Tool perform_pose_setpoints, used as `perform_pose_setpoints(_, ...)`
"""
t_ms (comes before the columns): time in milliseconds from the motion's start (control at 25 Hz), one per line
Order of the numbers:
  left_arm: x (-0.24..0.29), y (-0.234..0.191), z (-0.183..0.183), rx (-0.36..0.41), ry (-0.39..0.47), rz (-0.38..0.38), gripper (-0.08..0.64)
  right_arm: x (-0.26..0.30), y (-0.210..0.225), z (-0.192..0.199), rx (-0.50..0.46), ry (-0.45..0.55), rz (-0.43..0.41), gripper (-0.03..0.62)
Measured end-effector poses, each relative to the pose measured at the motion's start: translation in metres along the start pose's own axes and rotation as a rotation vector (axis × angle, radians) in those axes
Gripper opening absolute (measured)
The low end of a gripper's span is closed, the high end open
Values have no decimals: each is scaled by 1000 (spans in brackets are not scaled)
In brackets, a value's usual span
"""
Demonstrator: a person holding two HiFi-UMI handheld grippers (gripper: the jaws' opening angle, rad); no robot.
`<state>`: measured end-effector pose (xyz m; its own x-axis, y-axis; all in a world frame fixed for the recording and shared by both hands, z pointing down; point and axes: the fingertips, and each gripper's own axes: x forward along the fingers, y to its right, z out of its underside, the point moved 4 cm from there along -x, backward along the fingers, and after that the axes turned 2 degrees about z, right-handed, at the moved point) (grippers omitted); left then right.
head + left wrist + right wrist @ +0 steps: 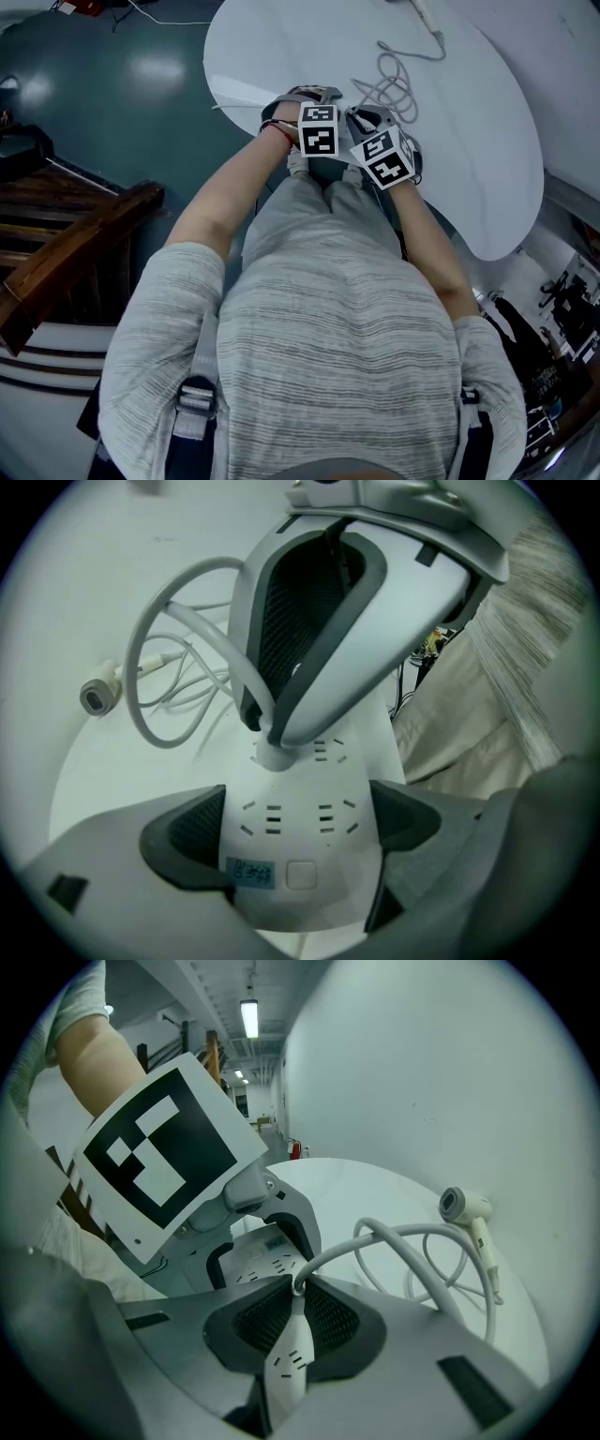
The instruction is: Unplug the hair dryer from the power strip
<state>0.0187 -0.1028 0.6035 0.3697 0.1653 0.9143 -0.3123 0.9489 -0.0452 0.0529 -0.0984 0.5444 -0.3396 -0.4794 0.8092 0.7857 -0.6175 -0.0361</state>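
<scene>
Two tools meet at the near edge of the round white tabletop (pixel 469 141), right in front of the person's lap, their black-and-white marker cubes (pixel 319 128) almost touching.

The left hand-held gripper (pixel 295 822) is clenched on the power strip (pixel 300 864). Its dark pads (pixel 187 832) press against the strip's two long sides, close to the near end that carries a blue sticker (pixel 250 872) and a square button (pixel 301 875). The strip lies flat on the tabletop and runs away from this gripper, with rows of socket slots along its top.

The right hand-held gripper (pixel 298 1302) comes down steeply from above and grasps the hair dryer's white plug (pixel 272 755). Its ribbed pads stand close together, with the plug pinched at their tips. In the left gripper view the plug's base still sits against the strip's face, in a socket farther along than the left gripper's hold. Whether the pins have started to lift cannot be told.

From the plug the pale cable (pixel 150 630) rises in a wide arc, then falls into several loose loops on the tabletop to the far left of the strip. It ends at the hair dryer (pixel 464 1206), which lies on its side on the far part of the tabletop, well apart from the strip and both grippers. Past the tabletop's left edge is a dark teal floor (pixel 112 84).
</scene>
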Motion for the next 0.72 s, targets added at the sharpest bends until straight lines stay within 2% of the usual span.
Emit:
perform_pose_setpoints(240, 1, -1, 2, -6, -18, 3, 465, 0, -2, -3, -30, -36, -5, 54)
perform_pose_setpoints(720, 5, -2, 0, -16, -49, 27, 466, -1, -1, -1, -33, -56, 4, 53)
